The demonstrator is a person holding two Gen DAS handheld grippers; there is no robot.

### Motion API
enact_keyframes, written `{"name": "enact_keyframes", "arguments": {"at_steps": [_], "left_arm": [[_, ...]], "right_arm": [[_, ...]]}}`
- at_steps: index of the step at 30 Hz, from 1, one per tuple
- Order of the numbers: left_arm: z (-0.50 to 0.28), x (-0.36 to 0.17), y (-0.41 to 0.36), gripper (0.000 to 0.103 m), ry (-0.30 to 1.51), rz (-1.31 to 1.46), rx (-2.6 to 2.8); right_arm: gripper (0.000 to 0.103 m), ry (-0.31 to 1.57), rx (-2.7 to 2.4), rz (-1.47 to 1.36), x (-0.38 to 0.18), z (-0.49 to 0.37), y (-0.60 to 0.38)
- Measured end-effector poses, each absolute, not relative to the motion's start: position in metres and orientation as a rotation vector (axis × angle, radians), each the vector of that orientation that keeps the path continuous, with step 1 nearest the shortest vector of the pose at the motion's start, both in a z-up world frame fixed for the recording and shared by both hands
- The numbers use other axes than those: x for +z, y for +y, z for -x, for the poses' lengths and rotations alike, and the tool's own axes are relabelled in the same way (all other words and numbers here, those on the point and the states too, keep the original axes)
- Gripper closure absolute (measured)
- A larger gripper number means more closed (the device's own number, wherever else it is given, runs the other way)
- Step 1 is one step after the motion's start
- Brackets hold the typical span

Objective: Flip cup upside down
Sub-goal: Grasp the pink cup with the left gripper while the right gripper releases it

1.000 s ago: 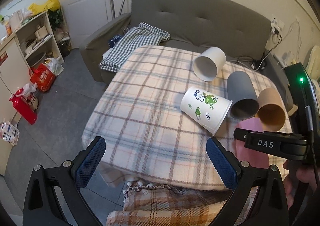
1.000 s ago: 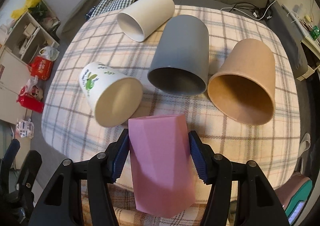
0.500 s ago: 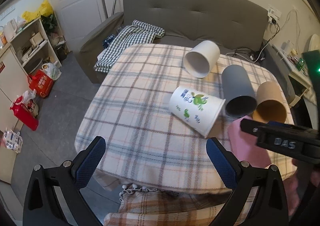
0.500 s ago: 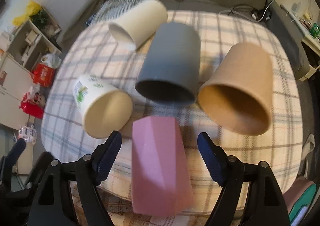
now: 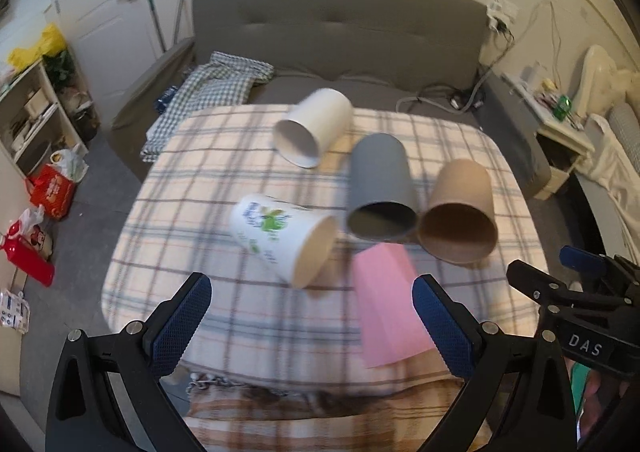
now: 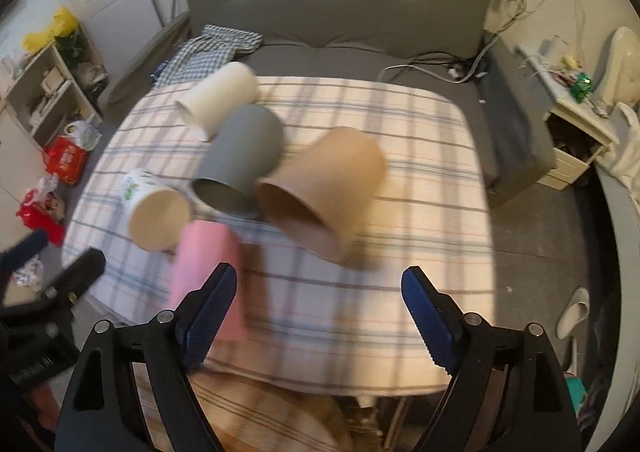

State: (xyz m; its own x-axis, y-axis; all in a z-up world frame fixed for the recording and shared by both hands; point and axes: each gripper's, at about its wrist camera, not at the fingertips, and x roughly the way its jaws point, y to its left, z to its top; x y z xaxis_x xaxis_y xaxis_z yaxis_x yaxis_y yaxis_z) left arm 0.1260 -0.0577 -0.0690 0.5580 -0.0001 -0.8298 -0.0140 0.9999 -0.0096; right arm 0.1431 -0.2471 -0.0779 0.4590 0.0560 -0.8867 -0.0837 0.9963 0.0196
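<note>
A: Where does the pink faceted cup (image 5: 386, 302) sit?

B: In the left wrist view it stands low and right of centre on the plaid tablecloth (image 5: 200, 187), near the front edge, seemingly wide end down, though blur leaves that uncertain. Four others lie on their sides behind it: the leaf-printed paper cup (image 5: 280, 238), the grey cup (image 5: 380, 187), the brown paper cup (image 5: 460, 211) and the white cup (image 5: 314, 127) toward the frame's upper middle.

A: How would it handle?

B: Probably light, stiff plastic with flat facets, so a pinch across the mid-wall should hold. A light cup could skid on the cloth if nudged.

A: And the grippers?

B: The right gripper (image 6: 318, 316) is spread wide and empty; in its own view the pink cup (image 6: 208, 272) lies just behind its left finger, outside the gap. The left gripper (image 5: 310, 326) is equally wide, touching nothing, the pink cup showing between its pads (image 5: 182, 326).
</note>
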Motion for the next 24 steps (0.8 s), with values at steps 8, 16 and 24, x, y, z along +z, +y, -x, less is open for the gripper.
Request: {"name": "enact_keyframes", "arguments": {"at_steps": [8,16,24], "left_arm": [[-0.162,-0.096,-0.093,0.000,1.101,-0.013,-0.001],[-0.192,-0.135,-0.109,0.002,1.244,-0.020,-0.044],[-0.206,-0.153,-0.109,0.042,1.350,0.031,-0.094]], "right_arm": [[0.018,1.099,0.044,-0.031,-0.089,-0.144,-0.288],[0.018,1.142,0.039,-0.076,-0.112,-0.154,-0.303],[0.018,1.160,0.039,-0.086,-0.122,-0.164,-0.305]]}}
